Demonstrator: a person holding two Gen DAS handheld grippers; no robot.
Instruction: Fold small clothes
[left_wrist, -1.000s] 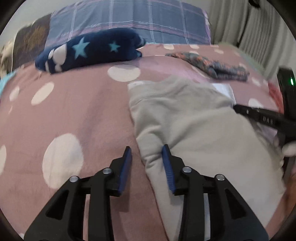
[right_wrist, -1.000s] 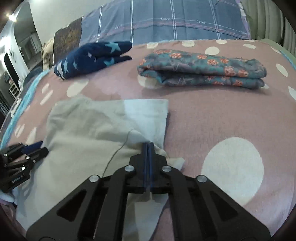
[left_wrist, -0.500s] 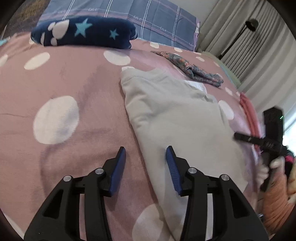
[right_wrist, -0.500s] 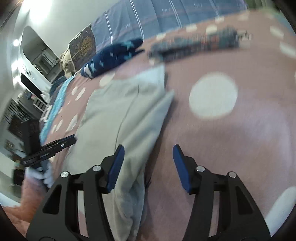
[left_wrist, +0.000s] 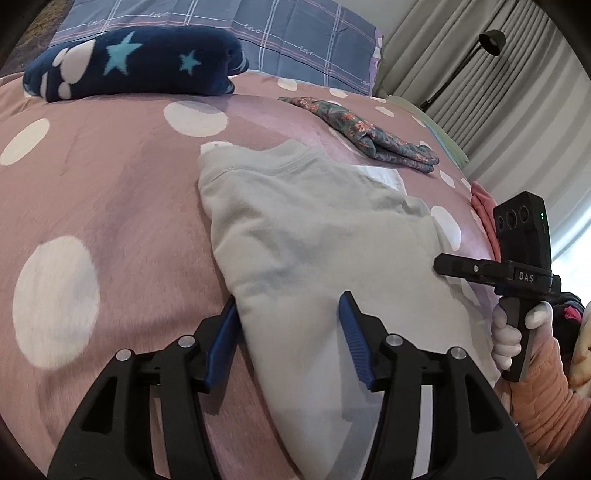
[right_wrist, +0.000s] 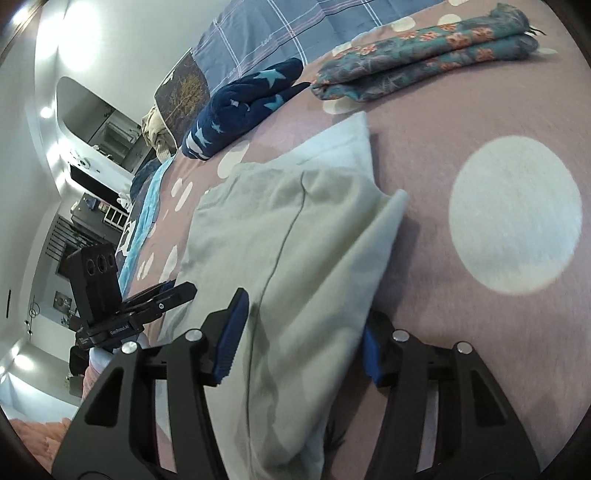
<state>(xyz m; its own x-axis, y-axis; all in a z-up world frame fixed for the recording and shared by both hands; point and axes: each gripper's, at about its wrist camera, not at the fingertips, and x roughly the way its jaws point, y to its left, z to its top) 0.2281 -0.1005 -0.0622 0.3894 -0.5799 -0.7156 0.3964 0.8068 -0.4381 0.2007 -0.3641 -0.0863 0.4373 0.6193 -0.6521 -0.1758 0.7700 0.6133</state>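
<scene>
While both tools stand spread, the grey garment lies partly folded on the pink dotted bed, its long axis running away from the cameras. At the near left edge of the garment, the left tool straddles the cloth: one blue pad sits on the bedcover just beside the fold, the other rests over the fabric. At the opposite edge, the right tool straddles the cloth the same way, its right pad tucked against the folded edge; neither pinches anything. From the left wrist view, the right tool shows side-on at the garment's right side, held in a gloved hand. Beyond the garment lie a folded floral cloth, a navy star blanket and a checked pillow.
</scene>
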